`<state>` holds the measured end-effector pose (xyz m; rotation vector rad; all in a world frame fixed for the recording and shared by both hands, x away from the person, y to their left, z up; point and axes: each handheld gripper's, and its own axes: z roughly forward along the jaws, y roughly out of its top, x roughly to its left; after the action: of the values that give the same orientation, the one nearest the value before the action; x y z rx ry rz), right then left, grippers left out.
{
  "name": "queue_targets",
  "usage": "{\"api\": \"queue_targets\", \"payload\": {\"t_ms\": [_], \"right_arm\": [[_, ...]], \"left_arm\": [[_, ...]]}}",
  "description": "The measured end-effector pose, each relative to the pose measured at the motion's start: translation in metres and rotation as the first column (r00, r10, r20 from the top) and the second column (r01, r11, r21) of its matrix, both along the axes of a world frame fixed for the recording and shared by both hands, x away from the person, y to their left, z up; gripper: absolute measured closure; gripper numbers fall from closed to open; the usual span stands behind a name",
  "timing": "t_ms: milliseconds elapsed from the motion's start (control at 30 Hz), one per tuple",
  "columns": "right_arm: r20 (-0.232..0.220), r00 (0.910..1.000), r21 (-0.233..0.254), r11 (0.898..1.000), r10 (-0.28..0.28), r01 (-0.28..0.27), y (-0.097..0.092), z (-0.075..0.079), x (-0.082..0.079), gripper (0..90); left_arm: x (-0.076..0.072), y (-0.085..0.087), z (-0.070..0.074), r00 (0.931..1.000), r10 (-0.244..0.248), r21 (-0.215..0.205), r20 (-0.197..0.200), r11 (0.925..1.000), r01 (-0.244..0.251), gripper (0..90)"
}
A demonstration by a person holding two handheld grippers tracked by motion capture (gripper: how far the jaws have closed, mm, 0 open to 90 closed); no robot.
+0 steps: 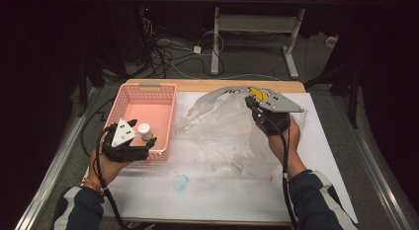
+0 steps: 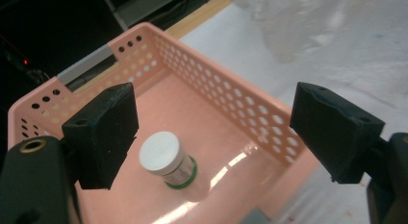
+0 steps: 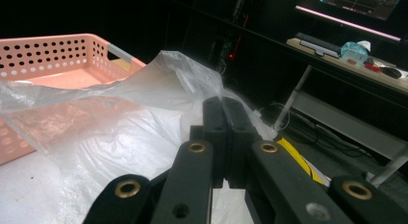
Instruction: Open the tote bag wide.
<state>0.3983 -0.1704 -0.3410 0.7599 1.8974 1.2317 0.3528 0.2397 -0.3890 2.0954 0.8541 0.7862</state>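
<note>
A pink perforated basket (image 1: 148,87) stands at the table's left. Inside it a small jar (image 1: 145,131) with a white cap and a green band stands upright on the floor of the basket (image 2: 231,99). My left gripper (image 1: 140,133) hovers over the basket's near end, open, and in the left gripper view the jar (image 2: 166,159) lies below and between the jaws of the left gripper (image 2: 211,113), apart from both. My right gripper (image 1: 252,105) is shut on the top edge of a clear plastic bag (image 1: 217,131), holding it raised. The right gripper (image 3: 223,106) pinches the bag (image 3: 110,118) film.
A white sheet (image 1: 321,156) covers the wooden table (image 1: 212,85). A pale blue smudge (image 1: 180,182) marks the sheet near the front. The bag carries a yellow print (image 1: 257,94). Cables and desk legs (image 1: 215,47) lie on the floor beyond the far edge.
</note>
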Motion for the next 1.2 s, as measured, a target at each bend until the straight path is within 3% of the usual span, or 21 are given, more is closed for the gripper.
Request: {"api": "queue_targets", "payload": {"t_ms": [167, 233, 333, 433, 500, 533, 600, 667, 733, 767, 833, 900, 1000, 1100, 1200], "right_arm": [[0.003, 1.0, 0.01, 1.0, 0.006, -0.006, 0.0, 0.0, 0.0, 90.0], [0.0, 1.0, 0.01, 1.0, 0.008, -0.008, 0.0, 0.0, 0.0, 90.0], [-0.009, 0.9997, 0.011, 1.0, 0.024, -0.023, -0.001, -0.002, 0.0, 90.0], [-0.02, 0.999, 0.01, 0.999, 0.039, -0.039, 0.0, -0.007, -0.001, 90.0], [-0.026, 0.9984, -0.001, 0.999, 0.05, -0.05, 0.001, -0.011, -0.001, 90.0], [-0.03, 0.998, -0.004, 0.998, 0.055, -0.055, 0.001, -0.013, -0.002, 90.0], [-0.041, 0.9971, -0.006, 0.998, 0.064, -0.065, 0.002, -0.017, -0.001, 90.0], [-0.047, 0.9963, -0.009, 0.997, 0.072, -0.072, 0.002, -0.019, -0.001, 90.0], [-0.052, 0.9956, -0.01, 0.997, 0.077, -0.078, 0.002, -0.02, -0.002, 90.0], [-0.05, 0.9955, -0.015, 0.997, 0.081, -0.082, 0.002, -0.02, -0.002, 90.0], [-0.05, 0.9952, -0.015, 0.996, 0.084, -0.085, 0.002, -0.021, -0.003, 90.0], [-0.053, 0.9947, -0.019, 0.996, 0.088, -0.089, 0.002, -0.022, -0.003, 90.0], [-0.063, 0.994, -0.03, 0.995, 0.09, -0.092, 0.002, -0.025, -0.003, 90.0], [-0.07, 0.9938, -0.028, 0.996, 0.087, -0.089, 0.001, -0.027, -0.002, 90.0], [-0.074, 0.9933, -0.018, 0.996, 0.089, -0.09, 0.001, -0.027, -0.001, 90.0]], "left_arm": [[0.039, 0.003, -0.001, 0.9954, 0.038, 0.072, -0.088, 0.9969, -0.032, 16.5], [0.054, 0.002, -0.005, 0.9897, 0.042, 0.112, -0.137, 0.9934, -0.027, 16.7], [0.073, 0.0, -0.014, 0.9754, 0.066, 0.172, -0.21, 0.9846, -0.029, 18.5], [0.089, 0.0, -0.022, 0.9547, 0.101, 0.214, -0.28, 0.976, -0.041, 21.3], [0.098, 0.001, -0.026, 0.9468, 0.118, 0.244, -0.3, 0.9689, -0.043, 21.3], [0.101, 0.002, -0.028, 0.9423, 0.116, 0.244, -0.314, 0.9689, -0.038, 22.1], [0.109, 0.002, -0.033, 0.9266, 0.114, 0.254, -0.358, 0.967, -0.021, 28.1], [0.114, 0.001, -0.038, 0.8997, 0.106, 0.269, -0.424, 0.9631, 0.013, 31.5], [0.117, 0.0, -0.041, 0.8831, 0.096, 0.274, -0.459, 0.9609, 0.038, 35.2], [0.118, 0.0, -0.041, 0.8783, 0.091, 0.278, -0.469, 0.9593, 0.049, 39.4], [0.118, -0.002, -0.042, 0.8743, 0.083, 0.291, -0.478, 0.9542, 0.069, 46.1], [0.118, -0.001, -0.042, 0.8735, 0.078, 0.269, -0.48, 0.961, 0.062, 47.0], [0.118, 0.0, -0.042, 0.871, 0.075, 0.261, -0.486, 0.9633, 0.063, 47.2], [0.119, -0.001, -0.043, 0.8716, 0.084, 0.279, -0.483, 0.9584, 0.062, 46.5], [0.121, -0.003, -0.047, 0.8618, 0.096, 0.287, -0.498, 0.9562, 0.059, 45.5]]}}
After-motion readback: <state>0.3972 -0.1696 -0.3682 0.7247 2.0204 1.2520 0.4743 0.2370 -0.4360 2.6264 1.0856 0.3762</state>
